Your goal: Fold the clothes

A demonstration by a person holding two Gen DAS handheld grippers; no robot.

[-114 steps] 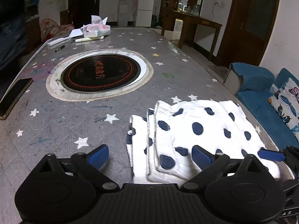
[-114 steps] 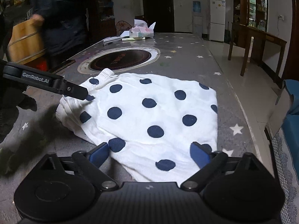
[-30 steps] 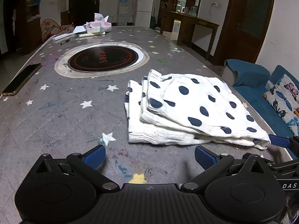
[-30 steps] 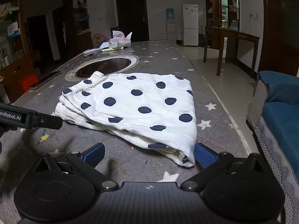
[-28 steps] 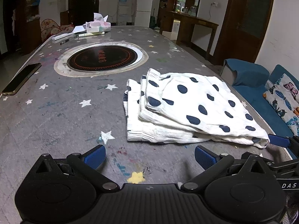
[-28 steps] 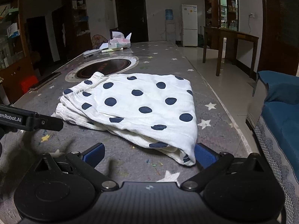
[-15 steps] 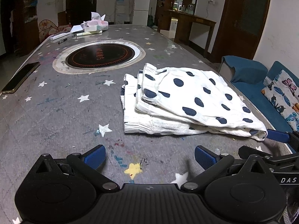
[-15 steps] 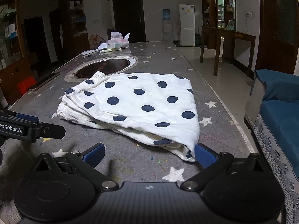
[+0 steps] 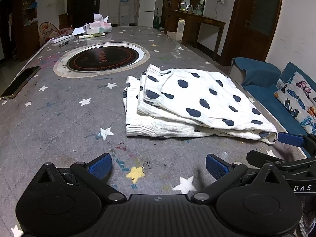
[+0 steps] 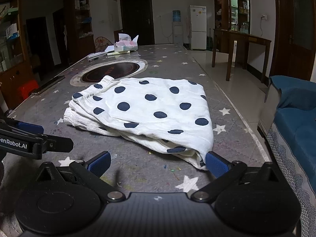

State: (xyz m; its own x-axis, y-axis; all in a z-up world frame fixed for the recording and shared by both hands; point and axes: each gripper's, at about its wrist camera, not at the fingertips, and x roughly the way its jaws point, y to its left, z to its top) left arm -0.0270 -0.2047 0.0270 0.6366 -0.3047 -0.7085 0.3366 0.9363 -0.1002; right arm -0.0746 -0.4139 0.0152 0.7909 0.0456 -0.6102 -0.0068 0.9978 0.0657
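Observation:
A white garment with dark blue dots lies folded in layers on the grey star-patterned table; it also shows in the right wrist view. My left gripper is open and empty, short of the garment's near edge. My right gripper is open and empty, its right fingertip beside the garment's near corner. The right gripper also shows at the right of the left wrist view, and the left gripper at the left of the right wrist view.
A round black cooktop is set into the table beyond the garment. A phone lies at the left edge. A tissue box and papers sit at the far end. A blue sofa stands to the right.
Both grippers have drawn back from the garment toward the near table edge. The garment lies still, folded as before.

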